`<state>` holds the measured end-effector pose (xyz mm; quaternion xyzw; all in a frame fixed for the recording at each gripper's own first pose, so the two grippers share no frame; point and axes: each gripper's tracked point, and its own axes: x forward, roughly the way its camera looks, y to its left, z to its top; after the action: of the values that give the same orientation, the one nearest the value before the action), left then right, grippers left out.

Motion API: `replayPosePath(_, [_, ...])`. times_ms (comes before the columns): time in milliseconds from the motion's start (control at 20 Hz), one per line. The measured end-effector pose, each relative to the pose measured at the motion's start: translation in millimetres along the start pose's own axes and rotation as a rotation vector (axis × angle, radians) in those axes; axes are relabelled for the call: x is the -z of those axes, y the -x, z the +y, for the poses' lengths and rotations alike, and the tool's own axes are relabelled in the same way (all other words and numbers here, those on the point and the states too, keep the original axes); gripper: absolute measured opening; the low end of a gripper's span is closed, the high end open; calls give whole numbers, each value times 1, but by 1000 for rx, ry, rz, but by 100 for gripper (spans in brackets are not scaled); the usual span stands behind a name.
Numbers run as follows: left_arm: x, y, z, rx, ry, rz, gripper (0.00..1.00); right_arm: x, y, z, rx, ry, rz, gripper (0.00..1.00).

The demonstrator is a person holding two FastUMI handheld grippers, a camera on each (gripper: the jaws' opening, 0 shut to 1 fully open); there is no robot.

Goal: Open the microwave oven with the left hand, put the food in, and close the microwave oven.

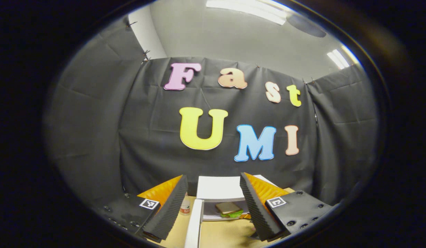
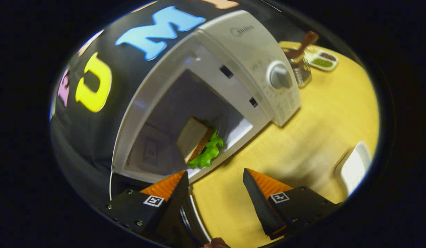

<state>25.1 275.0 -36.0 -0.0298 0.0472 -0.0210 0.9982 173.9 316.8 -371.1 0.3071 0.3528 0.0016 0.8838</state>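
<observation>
Resting inside boxy white microwave, leafy sandwich

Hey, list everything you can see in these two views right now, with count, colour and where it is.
microwave oven: one, white, on the table, door open
sandwich: one, tan bread with green lettuce, inside the microwave oven
table: one, light wood, under everything
metal cup: one, silvery, holding a brown-handled tool, right of the microwave oven
dish: one, white, with green and dark contents, beside the metal cup
white object: one, at the table's right edge, cannot tell what
small bottle: one, pale, left of the open door
left hand-held gripper: one, black and orange, open
right hand-held gripper: one, black and orange, open
</observation>
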Motion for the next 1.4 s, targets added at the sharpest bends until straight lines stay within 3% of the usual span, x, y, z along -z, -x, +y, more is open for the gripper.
replayPosePath(150, [9, -1, -11, 12, -2, 10, 97, -29, 45, -9, -19, 220, -85, 95])
replayPosePath(550, [32, -4, -20, 23, -15, 44, 98, -129, 189, -6, -11, 517, -441, 95])
replayPosePath(800, [34, -3, -24, 18, -24, 38, 97, -172, 301, 32, -36, 559, -652, 95])
replayPosePath(1050, [49, 5, -18, 21, -28, 84, 96, -187, 333, 44, -49, 569, -715, 95])
replayPosePath(1200, [63, 28, 10, -35, -40, 131, 28, -188, 333, 48, -58, 569, -718, 95])
replayPosePath(1250, [79, 25, 11, -16, -26, 158, 5, -186, 332, 46, -59, 569, -713, 95])
replayPosePath(1400, [106, 55, 53, -77, -62, 229, 5, -184, 327, 46, -70, 556, -690, 95])
